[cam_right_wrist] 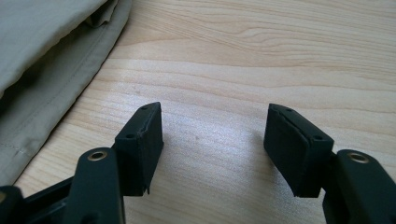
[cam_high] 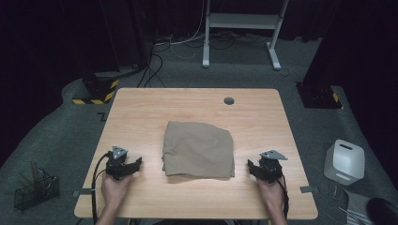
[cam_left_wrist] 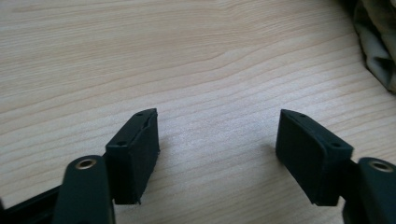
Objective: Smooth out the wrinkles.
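Now the folded tan cloth [cam_high: 198, 149] lies mid-table [cam_high: 141, 108]; the left gripper [cam_high: 136, 164] rests just left of it, jaws spread, empty; the right gripper [cam_high: 252, 167] sits just right, likewise released.

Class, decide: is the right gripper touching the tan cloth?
Apart. In the right gripper view, bare table separates the open right gripper from the tan cloth.

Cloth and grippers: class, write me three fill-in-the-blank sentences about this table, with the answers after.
1. The tan cloth lies ____ the left gripper and the right gripper.
2. Both grippers' jaws are ____.
3. Between each gripper's jaws is only bare ____.
Answers: between; open; table
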Tool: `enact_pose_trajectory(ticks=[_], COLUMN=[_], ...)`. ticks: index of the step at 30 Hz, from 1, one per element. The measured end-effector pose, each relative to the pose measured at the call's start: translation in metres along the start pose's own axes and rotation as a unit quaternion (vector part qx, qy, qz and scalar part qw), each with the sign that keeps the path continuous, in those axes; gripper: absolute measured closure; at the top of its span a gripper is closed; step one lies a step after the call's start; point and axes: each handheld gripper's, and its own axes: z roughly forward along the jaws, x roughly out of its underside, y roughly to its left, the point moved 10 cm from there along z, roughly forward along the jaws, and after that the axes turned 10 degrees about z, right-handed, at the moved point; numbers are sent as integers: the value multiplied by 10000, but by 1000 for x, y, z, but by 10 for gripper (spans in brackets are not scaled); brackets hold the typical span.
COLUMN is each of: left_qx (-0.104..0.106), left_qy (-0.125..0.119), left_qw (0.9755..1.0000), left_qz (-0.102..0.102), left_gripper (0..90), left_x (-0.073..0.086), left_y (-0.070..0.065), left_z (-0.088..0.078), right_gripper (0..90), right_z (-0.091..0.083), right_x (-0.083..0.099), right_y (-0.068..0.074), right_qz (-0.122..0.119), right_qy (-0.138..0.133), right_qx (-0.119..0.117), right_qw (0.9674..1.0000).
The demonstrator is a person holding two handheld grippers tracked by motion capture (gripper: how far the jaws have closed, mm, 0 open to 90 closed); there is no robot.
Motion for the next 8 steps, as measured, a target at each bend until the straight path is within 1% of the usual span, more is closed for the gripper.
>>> enact_pose_trajectory(ticks=[8], left_qx=[1], left_qy=[9], left_qw=[10000], left_qz=[-15], left_gripper=[272], left_x=[0], left_y=[0], left_z=[0], right_gripper=[365], right_z=[0], right_x=[0], right_y=[0], right_qz=[11], right_qy=[4], right_qx=[22], right_qw=[10000])
